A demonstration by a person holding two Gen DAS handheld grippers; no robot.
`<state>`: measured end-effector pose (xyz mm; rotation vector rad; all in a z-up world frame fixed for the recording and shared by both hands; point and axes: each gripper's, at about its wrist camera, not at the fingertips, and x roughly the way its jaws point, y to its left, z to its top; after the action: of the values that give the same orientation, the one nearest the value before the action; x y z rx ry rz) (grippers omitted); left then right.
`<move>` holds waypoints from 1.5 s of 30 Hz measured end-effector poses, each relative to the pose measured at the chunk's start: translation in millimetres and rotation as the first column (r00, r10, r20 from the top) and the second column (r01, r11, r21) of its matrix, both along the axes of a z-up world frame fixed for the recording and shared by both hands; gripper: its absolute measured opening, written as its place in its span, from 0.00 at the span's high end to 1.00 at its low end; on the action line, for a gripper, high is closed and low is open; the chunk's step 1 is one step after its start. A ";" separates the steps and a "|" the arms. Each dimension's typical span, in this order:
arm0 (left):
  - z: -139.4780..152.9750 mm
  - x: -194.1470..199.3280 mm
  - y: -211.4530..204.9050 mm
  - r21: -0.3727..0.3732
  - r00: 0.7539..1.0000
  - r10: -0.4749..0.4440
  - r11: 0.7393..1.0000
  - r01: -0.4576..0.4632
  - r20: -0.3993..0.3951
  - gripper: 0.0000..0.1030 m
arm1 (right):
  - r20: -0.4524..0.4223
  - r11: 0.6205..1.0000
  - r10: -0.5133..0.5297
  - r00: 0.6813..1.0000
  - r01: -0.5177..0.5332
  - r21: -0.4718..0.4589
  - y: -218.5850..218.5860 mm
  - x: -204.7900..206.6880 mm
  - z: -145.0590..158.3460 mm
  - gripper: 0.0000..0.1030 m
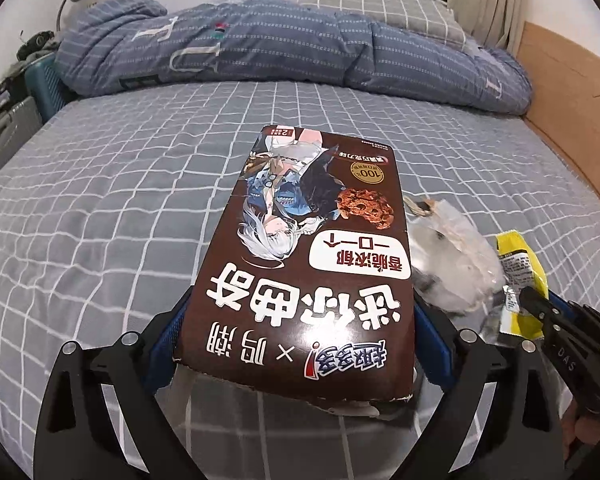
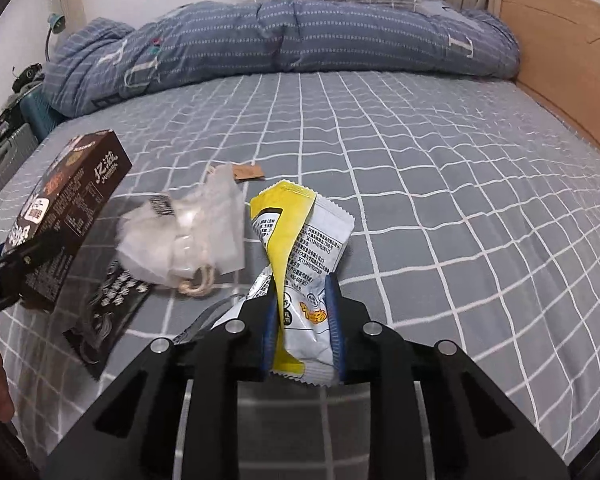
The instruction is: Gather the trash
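**Trash in both claws, more lying on the bed**

Cookie box [image 1: 312,256] sat clamped in the left gripper [image 1: 300,332], blue pads pressed on its two long sides near the torn rear end, the rest sticking forward past the fingertips, lifted off the bed [image 1: 100,208]. Stiff cardboard, that; by the look of the ragged open end it was probably empty and light, so a side squeeze near one end seemed enough, though a long box held that far back could swing or crush if pinched harder.

Over on the right gripper [image 2: 302,320], the jaws stood narrow around a yellow and white snack wrapper [image 2: 300,256], which rose crumpled and twisted between the fingers and stuck out ahead of the tips. Thin foil film, I'd judge: near weightless, slick, apt to slip out unless gripped across a bunched fold, as it was.

Ahead and to the left of the right claw, three pieces lay on the sheet: a translucent white bag [image 2: 188,232] with a loop of cord at its near edge, a flat black packet [image 2: 104,320] partly under it, and beyond them a small brown tag [image 2: 249,171]. The bag looked soft and floppy, best taken at the bunched middle; the flat packet would need an edge lifted first.
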<state>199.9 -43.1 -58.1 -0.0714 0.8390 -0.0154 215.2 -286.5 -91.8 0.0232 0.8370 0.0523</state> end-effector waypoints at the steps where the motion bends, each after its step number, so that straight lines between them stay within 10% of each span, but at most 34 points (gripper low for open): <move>1: 3.0 -5.0 1.3 -0.013 1.000 0.000 1.000 0.000 0.004 0.11 | 0.006 1.000 0.002 1.000 -0.002 0.001 0.7 -4.3 3.0 0.80; 45: 47.6 -169.1 10.4 -0.084 1.000 0.029 0.996 -0.029 0.002 0.10 | 0.064 0.999 0.024 0.998 -0.026 0.030 19.8 -148.1 69.6 0.80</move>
<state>30.8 -32.7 -10.5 -0.1623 0.8343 -0.0235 67.1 -266.7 -22.2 0.0397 0.7724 0.0891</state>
